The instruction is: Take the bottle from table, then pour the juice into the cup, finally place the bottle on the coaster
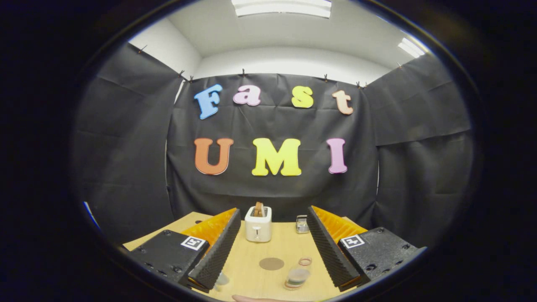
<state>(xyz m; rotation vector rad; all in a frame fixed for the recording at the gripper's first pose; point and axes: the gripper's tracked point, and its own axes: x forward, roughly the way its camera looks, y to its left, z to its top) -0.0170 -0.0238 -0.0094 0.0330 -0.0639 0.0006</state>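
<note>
Wooden table (277, 245) with a few things on it

A white toaster (258, 224) holding toast stands near the far edge, with a small metal rack (302, 224) beside it. A round brown coaster (271, 263) lies mid-table. Nearer the front edge stand a clear bottle (298, 274) and a clear cup (221, 280).

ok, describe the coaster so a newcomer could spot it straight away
Start at the wooden table seen between the open fingers of the gripper. In front of the white toaster lies the coaster, a flat brown disc. Unlike the clear cup just beside it, it is opaque and has no height.
</note>
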